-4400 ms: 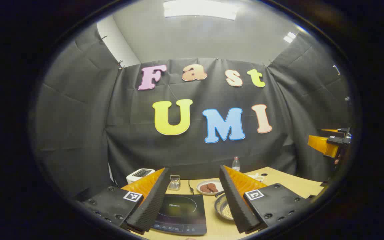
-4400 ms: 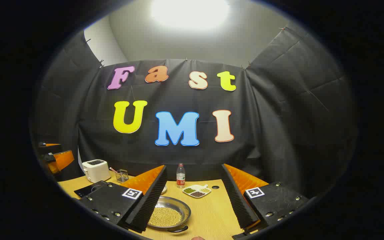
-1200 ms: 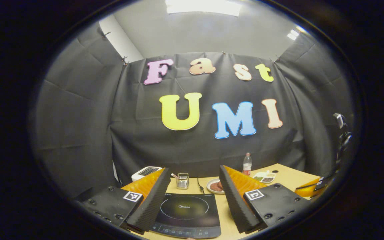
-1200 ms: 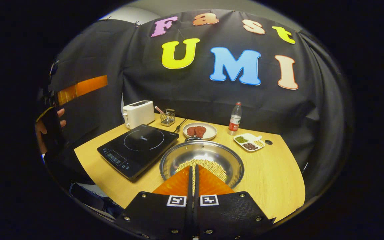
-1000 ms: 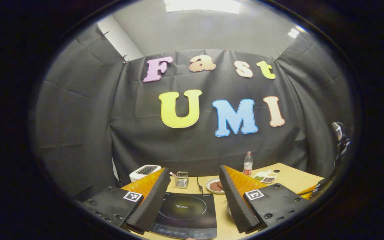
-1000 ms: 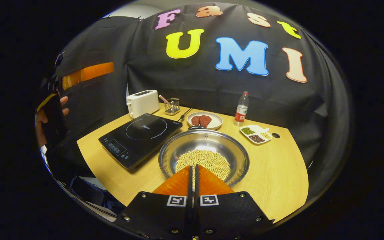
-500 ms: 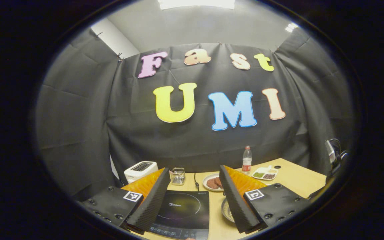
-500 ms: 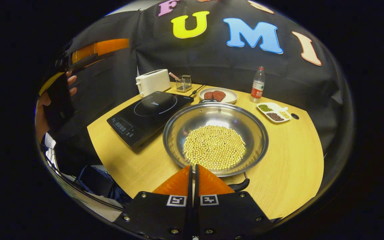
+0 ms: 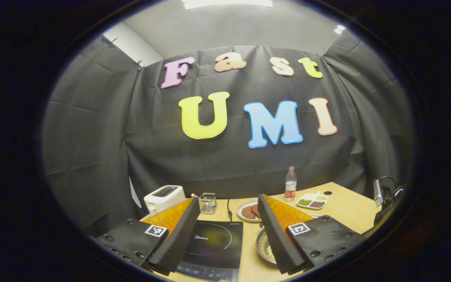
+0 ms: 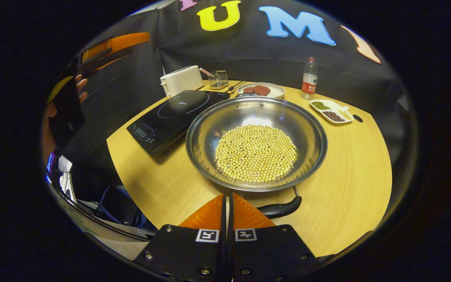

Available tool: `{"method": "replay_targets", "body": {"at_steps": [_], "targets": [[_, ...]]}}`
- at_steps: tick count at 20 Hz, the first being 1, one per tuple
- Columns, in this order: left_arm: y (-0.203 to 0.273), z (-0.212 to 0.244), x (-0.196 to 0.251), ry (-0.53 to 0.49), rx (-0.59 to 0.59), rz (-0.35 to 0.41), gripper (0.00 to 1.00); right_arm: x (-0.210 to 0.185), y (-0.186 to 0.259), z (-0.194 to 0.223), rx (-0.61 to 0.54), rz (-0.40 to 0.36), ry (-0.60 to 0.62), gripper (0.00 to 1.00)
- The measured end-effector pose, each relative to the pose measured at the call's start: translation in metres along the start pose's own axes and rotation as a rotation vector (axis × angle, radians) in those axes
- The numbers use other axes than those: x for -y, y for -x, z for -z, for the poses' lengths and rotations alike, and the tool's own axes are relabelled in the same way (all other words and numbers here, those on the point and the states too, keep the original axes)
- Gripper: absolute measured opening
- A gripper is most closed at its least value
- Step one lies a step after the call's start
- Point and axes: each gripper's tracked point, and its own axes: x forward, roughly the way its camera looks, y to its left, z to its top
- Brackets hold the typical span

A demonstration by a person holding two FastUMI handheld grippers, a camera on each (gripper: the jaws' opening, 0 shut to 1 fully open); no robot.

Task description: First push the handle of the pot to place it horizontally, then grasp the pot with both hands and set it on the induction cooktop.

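A wide steel pot (image 10: 206,131) with a heap of soybeans (image 10: 256,152) stands on the wooden table (image 10: 350,168). Its black near handle (image 10: 282,209) points toward me, and a second handle (image 10: 245,95) sits on the far rim. My right gripper (image 10: 227,194) is shut with nothing in it, its tips just left of the near handle. To the pot's left lies the black induction cooktop (image 10: 174,113). My left gripper (image 9: 228,198) is open, raised above the cooktop (image 9: 213,244), with the pot's rim (image 9: 264,246) beside its right finger. A hand holds the left gripper (image 10: 69,102) at the far left.
Along the back of the table stand a white toaster (image 10: 181,80), a wire basket (image 10: 218,79), a plate of meat (image 10: 260,90), a water bottle (image 10: 309,80) and a divided dish of beans (image 10: 331,111). The table's front edge runs close below the pot.
My right gripper went from open to shut, tilted down and came close to the pot's near handle. The left gripper stays open and has only shifted slightly over the cooktop.
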Motion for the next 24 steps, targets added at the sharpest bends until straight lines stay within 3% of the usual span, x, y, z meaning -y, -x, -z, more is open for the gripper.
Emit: {"method": "replay_targets", "body": {"at_steps": [4,7,8,9,24], "targets": [[-0.005,0.001,0.01,0.003,0.0,0.002,0.96,0.011,0.002,0.002,-0.012,0.011,-0.003,0.01],[-0.008,0.001,0.017,0.009,0.0,0.004,0.93,0.021,0.006,0.001,-0.015,0.024,-0.02,0.01],[-0.007,0.002,0.018,0.011,-0.001,0.003,0.99,0.026,0.007,0.001,-0.015,0.03,-0.023,0.01],[-0.007,0.002,0.019,0.013,-0.002,0.002,0.96,0.03,0.007,0.0,-0.016,0.039,-0.024,0.01],[-0.012,0.012,0.018,0.006,-0.023,-0.051,0.99,0.101,0.009,-0.01,-0.019,0.127,-0.042,0.01]]}}
